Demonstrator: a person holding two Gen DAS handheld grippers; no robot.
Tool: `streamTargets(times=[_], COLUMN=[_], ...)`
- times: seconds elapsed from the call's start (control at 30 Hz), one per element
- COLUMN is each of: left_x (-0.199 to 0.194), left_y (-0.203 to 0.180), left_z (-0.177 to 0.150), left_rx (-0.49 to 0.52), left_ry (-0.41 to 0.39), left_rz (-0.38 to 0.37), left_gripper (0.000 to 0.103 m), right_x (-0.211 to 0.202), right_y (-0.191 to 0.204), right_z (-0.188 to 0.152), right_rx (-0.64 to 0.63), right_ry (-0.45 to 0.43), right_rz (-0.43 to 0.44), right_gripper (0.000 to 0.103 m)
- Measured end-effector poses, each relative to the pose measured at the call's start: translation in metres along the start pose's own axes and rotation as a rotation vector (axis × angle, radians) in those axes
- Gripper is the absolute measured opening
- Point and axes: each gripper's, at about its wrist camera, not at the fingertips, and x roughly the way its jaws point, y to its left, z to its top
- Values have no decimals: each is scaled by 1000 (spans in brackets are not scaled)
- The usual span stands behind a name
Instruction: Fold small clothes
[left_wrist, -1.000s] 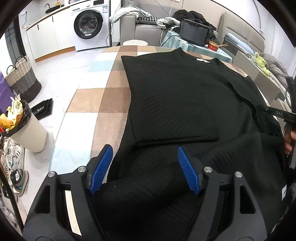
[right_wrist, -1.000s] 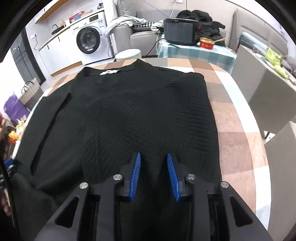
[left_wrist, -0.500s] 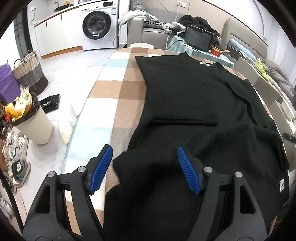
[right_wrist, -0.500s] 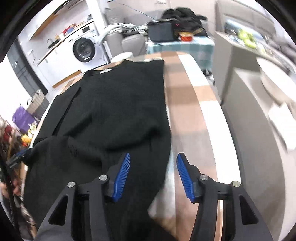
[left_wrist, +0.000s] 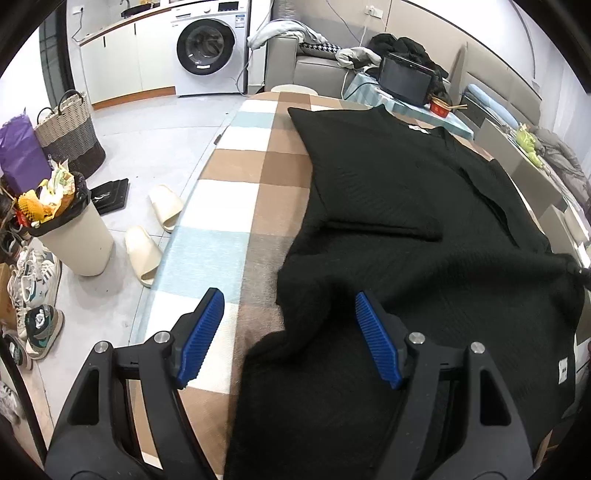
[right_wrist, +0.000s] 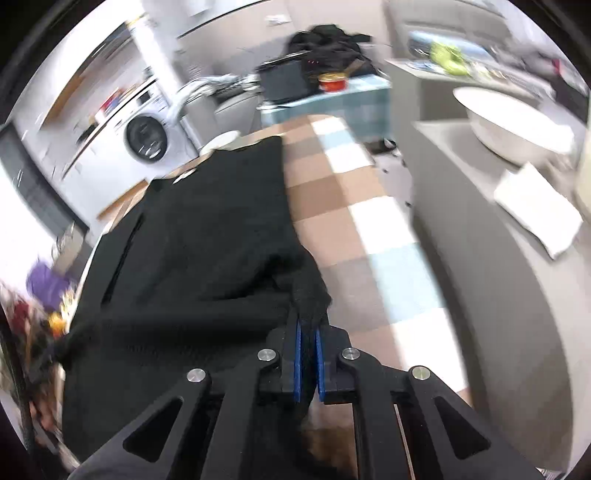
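Down at 6 o'clock your right gripper (right_wrist: 308, 354) just clamped the black knit sweater's (right_wrist: 207, 236) hem corner for folding, while your left gripper (left_wrist: 286, 334) hangs wide, grasping nothing.

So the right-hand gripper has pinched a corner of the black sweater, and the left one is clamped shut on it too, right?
Not quite. The right gripper has indeed just closed on the black sweater. But the left gripper is open: the left wrist view shows its blue pads standing wide apart, pressing nothing.
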Motion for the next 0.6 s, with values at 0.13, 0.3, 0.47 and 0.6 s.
streamTargets(times=[0.13,0.3,0.47,0.6], left_x=[0,19,23,4], left_y=[4,-1,-9,-6], left_z=[0,-2,-8,-23], left_rx=[0,15,26,24], left_ry=[-1,48,70,62], left_rz=[10,-12,-56,-104], left_gripper=[71,71,13,2], right_x=[-10,-14,3,8], right_y=[1,1,1,4], right_z=[-9,-28,-37,-33], right_rx=[-46,-73,-72,-80], right_ry=[10,33,68,76], right_rz=[-3,66,63,65], right_gripper=[32,49,49,49])
